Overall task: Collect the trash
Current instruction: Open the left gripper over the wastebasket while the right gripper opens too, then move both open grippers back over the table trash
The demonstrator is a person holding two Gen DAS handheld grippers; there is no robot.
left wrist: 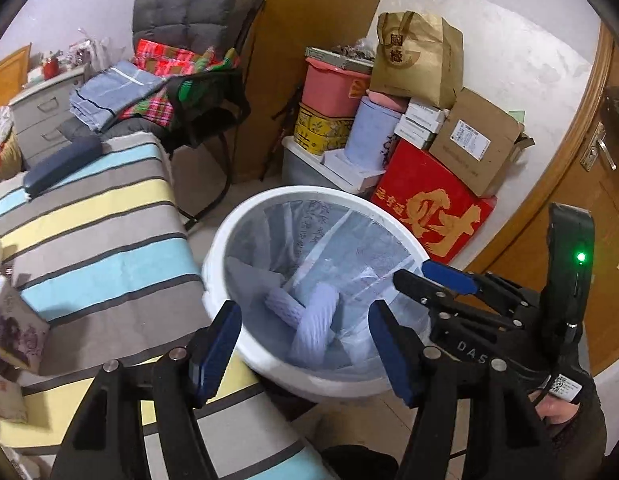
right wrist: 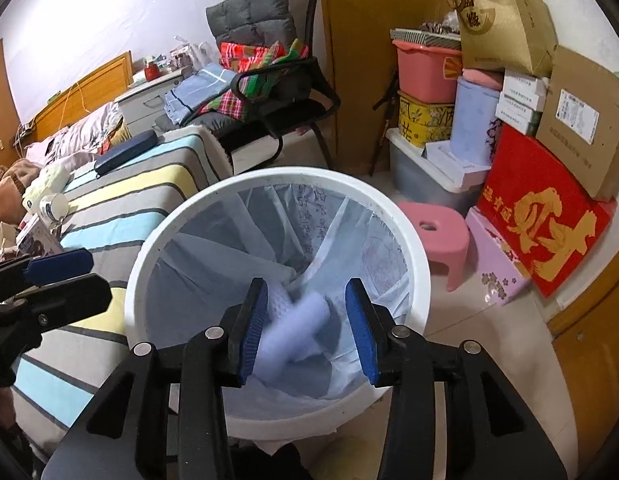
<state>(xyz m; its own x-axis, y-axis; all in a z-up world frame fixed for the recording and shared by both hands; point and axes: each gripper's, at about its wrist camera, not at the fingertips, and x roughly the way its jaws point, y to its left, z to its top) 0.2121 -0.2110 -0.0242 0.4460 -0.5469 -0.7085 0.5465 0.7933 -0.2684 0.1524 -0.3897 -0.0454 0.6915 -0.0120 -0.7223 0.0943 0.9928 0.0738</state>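
Note:
A white trash bin (left wrist: pixel 225 240) with a clear liner stands on the floor beside the bed; it also shows in the right wrist view (right wrist: pixel 417 248). Pale foam and paper trash (left wrist: pixel 313 320) sits inside it, blurred in the right wrist view (right wrist: pixel 293 332). My left gripper (left wrist: pixel 305 344) is open and empty over the bin's near rim. My right gripper (right wrist: pixel 305 328) is open just above the bin's mouth, with the blurred pale piece between its fingers; it shows in the left wrist view (left wrist: pixel 433 276) at the bin's right rim.
A bed with a striped cover (left wrist: pixel 101 216) lies left of the bin, with a dark case (right wrist: pixel 125 154) and small items on it. A loaded chair (left wrist: pixel 197 92) stands behind. Stacked boxes (left wrist: pixel 429 200) and a pink stool (right wrist: pixel 441 236) crowd the right. A wooden door (left wrist: pixel 589 184) is far right.

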